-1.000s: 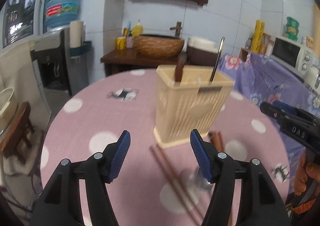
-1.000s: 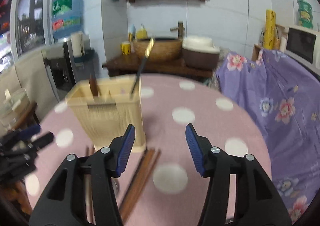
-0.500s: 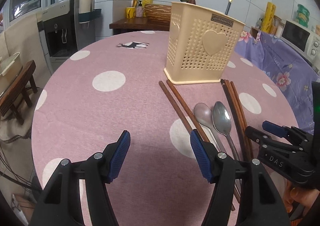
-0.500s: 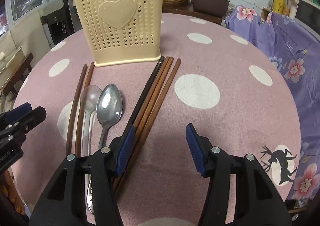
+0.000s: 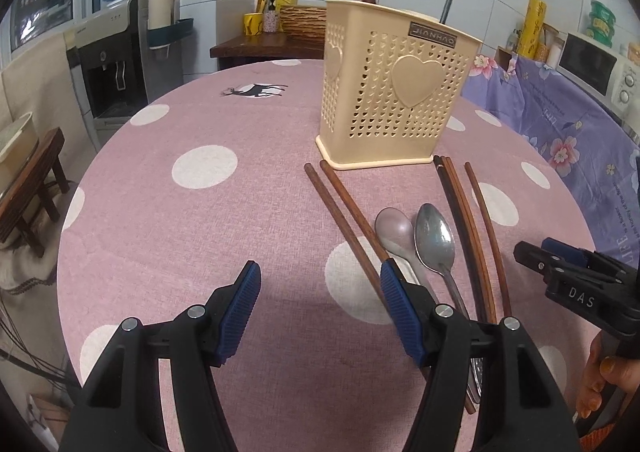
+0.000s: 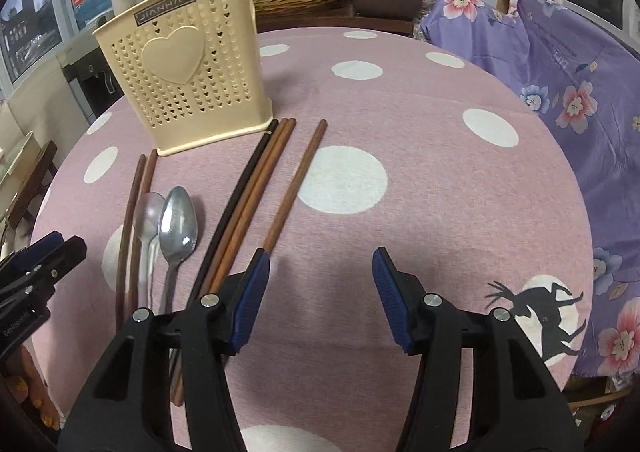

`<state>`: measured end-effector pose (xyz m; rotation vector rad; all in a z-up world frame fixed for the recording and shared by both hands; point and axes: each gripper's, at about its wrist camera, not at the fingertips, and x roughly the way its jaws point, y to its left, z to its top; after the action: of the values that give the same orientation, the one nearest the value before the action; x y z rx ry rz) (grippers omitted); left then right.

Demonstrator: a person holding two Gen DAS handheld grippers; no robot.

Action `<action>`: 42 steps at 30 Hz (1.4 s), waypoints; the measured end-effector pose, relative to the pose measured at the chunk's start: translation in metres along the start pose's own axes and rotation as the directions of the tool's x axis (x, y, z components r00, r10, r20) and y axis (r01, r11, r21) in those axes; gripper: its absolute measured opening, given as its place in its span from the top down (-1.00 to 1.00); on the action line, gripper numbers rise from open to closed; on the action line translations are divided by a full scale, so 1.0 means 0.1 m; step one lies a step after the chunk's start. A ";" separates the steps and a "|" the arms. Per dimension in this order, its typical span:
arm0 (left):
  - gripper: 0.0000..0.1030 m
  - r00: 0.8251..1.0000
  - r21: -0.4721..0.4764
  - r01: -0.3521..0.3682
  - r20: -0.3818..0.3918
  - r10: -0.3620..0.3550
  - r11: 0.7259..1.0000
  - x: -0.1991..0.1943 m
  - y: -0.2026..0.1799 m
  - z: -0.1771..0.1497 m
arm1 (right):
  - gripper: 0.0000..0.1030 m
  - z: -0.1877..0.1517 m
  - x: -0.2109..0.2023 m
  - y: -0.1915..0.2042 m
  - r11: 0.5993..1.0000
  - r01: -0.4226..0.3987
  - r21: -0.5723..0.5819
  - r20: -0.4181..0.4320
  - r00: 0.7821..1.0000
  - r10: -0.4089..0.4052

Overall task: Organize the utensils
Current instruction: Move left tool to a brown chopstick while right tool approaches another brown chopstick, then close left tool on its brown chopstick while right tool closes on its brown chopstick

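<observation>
A cream perforated utensil holder (image 5: 394,100) (image 6: 188,80) with a heart stands upright on the pink dotted table (image 5: 200,220), and a dark handle pokes out of its top. In front of it lie two metal spoons (image 5: 434,236) (image 6: 178,222), a brown chopstick pair (image 5: 346,220) (image 6: 134,220) on the left and several more chopsticks (image 5: 470,228) (image 6: 256,180) on the right. My left gripper (image 5: 318,282) hovers open just left of the spoons, empty. My right gripper (image 6: 318,266) hangs open and empty over bare cloth, right of the chopsticks.
The round table's edge curves close on both sides. A purple flowered cloth (image 6: 580,64) covers furniture to the right, with a microwave (image 5: 596,68) behind it. A water dispenser (image 5: 120,64) and a wooden stool (image 5: 32,188) stand to the left, a wooden counter (image 5: 260,44) behind.
Both grippers have sunk toward the table and tilted down, so the spoons and chopsticks came into view. Their jaws kept the same spread.
</observation>
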<state>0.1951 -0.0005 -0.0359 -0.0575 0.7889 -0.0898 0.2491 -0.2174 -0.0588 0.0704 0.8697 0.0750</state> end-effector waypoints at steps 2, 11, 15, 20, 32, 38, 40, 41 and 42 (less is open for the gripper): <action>-0.15 1.000 -0.008 0.003 -0.008 -0.003 1.000 0.04 0.00 0.04 | -0.06 0.04 0.01 0.02 1.000 -0.001 0.007 0.005 1.000 0.001; 0.42 0.997 -0.041 -0.006 -0.076 0.003 0.999 0.38 -0.04 0.34 | -0.06 0.17 -0.02 0.07 1.000 0.014 -0.004 0.041 0.999 -0.014; 0.56 0.992 -0.083 0.008 -0.124 -0.018 0.997 0.55 -0.04 0.42 | -0.06 0.22 -0.03 0.08 1.000 0.018 -0.018 0.051 0.999 -0.017; 0.70 0.990 -0.067 -0.028 -0.140 0.019 0.997 0.69 -0.11 0.42 | -0.06 0.25 -0.02 0.08 0.999 0.021 -0.026 0.054 0.998 -0.019; 0.79 0.987 -0.078 -0.014 -0.159 0.001 0.997 0.79 -0.04 0.55 | 0.08 0.52 0.27 -0.01 0.998 -0.041 0.050 -0.019 0.999 0.042; 0.79 0.988 -0.061 -0.023 -0.155 0.014 0.998 0.78 -0.07 0.54 | 0.28 0.63 0.56 0.05 0.998 -0.003 0.068 -0.067 0.998 0.007; 0.79 0.988 -0.052 -0.026 -0.153 0.018 0.998 0.78 -0.08 0.55 | 0.35 0.65 0.63 0.07 0.997 0.008 0.072 -0.080 0.997 -0.002; 0.79 0.988 -0.048 -0.028 -0.152 0.020 0.998 0.79 -0.09 0.55 | 0.41 0.66 0.65 0.10 0.998 0.022 0.064 -0.076 0.997 -0.017; 0.79 0.988 -0.047 -0.030 -0.152 0.023 0.998 0.79 -0.09 0.55 | 0.47 0.67 0.67 0.12 0.998 0.038 0.054 -0.075 0.997 -0.034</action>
<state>0.2891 -0.0167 -0.0520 -0.0872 0.9434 -0.0500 0.3426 -0.2013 -0.0658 0.1045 0.9473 0.0193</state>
